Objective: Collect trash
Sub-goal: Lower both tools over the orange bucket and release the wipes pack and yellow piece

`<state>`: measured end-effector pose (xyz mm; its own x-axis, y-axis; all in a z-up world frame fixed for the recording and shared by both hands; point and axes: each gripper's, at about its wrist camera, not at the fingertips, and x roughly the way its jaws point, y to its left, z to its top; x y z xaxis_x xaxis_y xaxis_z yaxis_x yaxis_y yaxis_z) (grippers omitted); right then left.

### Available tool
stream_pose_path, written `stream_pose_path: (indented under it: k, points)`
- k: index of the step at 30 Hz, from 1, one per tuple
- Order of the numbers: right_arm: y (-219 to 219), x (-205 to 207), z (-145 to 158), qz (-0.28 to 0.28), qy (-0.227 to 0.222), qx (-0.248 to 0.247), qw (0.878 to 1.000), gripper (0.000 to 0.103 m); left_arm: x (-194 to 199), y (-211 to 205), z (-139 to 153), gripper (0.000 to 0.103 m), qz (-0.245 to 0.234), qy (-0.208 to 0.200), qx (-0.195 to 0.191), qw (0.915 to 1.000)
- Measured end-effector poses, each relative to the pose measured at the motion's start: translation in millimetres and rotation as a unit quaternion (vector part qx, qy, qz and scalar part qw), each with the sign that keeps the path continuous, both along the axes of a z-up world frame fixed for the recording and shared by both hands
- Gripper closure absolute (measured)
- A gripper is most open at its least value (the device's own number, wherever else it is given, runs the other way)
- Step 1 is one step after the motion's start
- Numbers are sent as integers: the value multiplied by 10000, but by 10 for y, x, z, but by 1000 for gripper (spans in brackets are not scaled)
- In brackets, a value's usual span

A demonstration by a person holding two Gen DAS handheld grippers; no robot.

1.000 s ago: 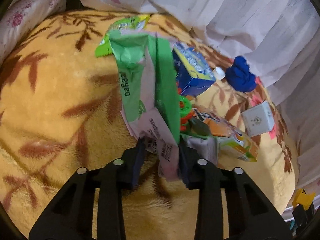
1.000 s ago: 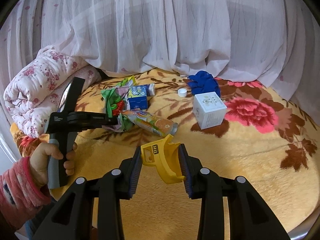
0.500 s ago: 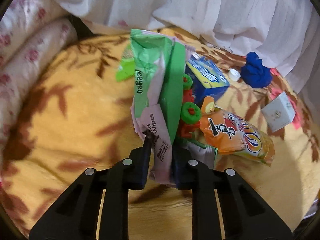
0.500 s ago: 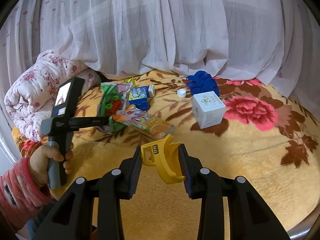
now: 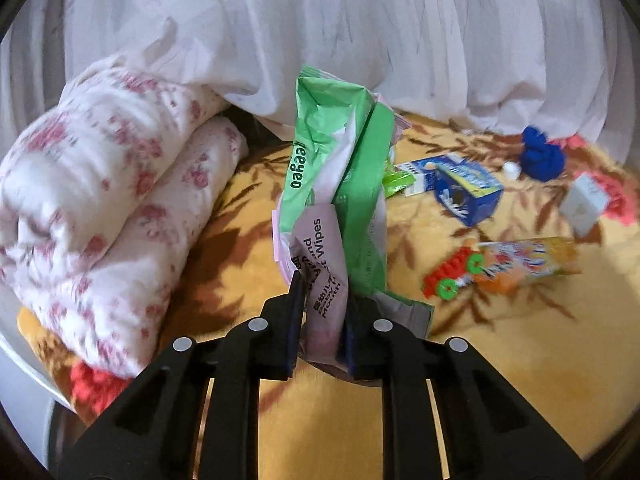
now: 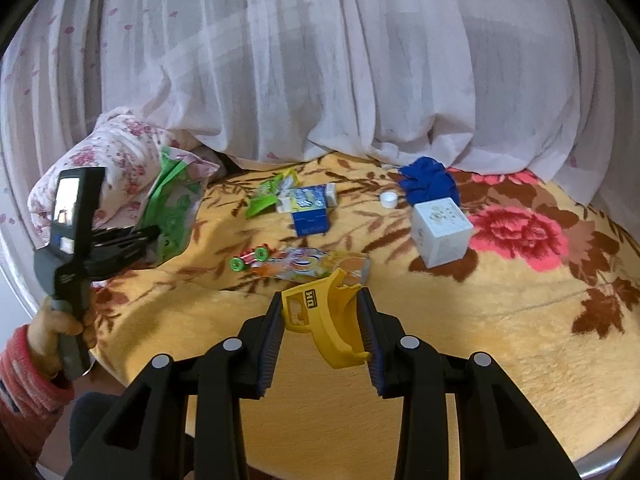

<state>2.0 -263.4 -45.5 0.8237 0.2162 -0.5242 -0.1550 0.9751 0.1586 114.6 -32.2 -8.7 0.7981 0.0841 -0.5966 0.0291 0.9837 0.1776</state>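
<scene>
Taking the white cube-shaped cardboard box (image 6: pixel 440 229) on the yellow floral fleece blanket (image 6: pixel 500 352) as the landmark, the scene runs so: far to its left, by the rolled pink-flowered quilt (image 5: pixel 92 208), the left gripper (image 5: pixel 322 312) is clamped, jaws nearly together, on the crumpled green and lilac plastic wet-wipes packet (image 5: pixel 336 200), which hangs clear of the blanket; that piece looks collected but not yet binned, and no bin shows; left of the box and nearer it lie the torn bright-green foil wrapper (image 6: pixel 264 198), the blue and white milk carton (image 6: pixel 310 210), the red toy with green wheels (image 6: pixel 250 259) and the flattened orange drink pouch (image 6: pixel 316 266), all unpicked; just behind the box sit the small white bottle cap (image 6: pixel 389 199) and the bunched blue cloth (image 6: pixel 430 184); in front of the box the right gripper (image 6: pixel 320 330) holds a yellow moulded plastic piece (image 6: pixel 322 320), pads pressed on both its sides; by my judgement the job is early, with most of the litter left to gather.
</scene>
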Motion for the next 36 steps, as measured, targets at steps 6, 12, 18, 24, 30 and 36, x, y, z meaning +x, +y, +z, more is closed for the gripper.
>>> stream_pose_path:
  k: [6, 12, 18, 24, 30, 36]
  points:
    - [89, -303, 95, 92, -94, -113, 9999, 67, -780, 101, 157, 87, -327, -142, -328, 9988]
    - [206, -713, 84, 250, -34, -307, 9992, 67, -1431, 109, 178, 87, -604, -121, -495, 9969]
    - [371, -1138, -36, 527, 150, -533, 9971, 67, -2003, 56, 50, 87, -965, 84, -477, 9942]
    - [480, -1391, -304, 729, 507, -664, 9938, 67, -2340, -23, -270, 87, -1296, 568, -391, 9892]
    - [571, -1465, -700, 916, 1118, -670, 9872, 67, -2405, -103, -798, 87, -1538, 1389, -372, 9776]
    - [641, -1425, -1076, 1004, 1629, -691, 9791, 67, -2327, -177, -1284, 87, -1511, 2098, -368, 9653]
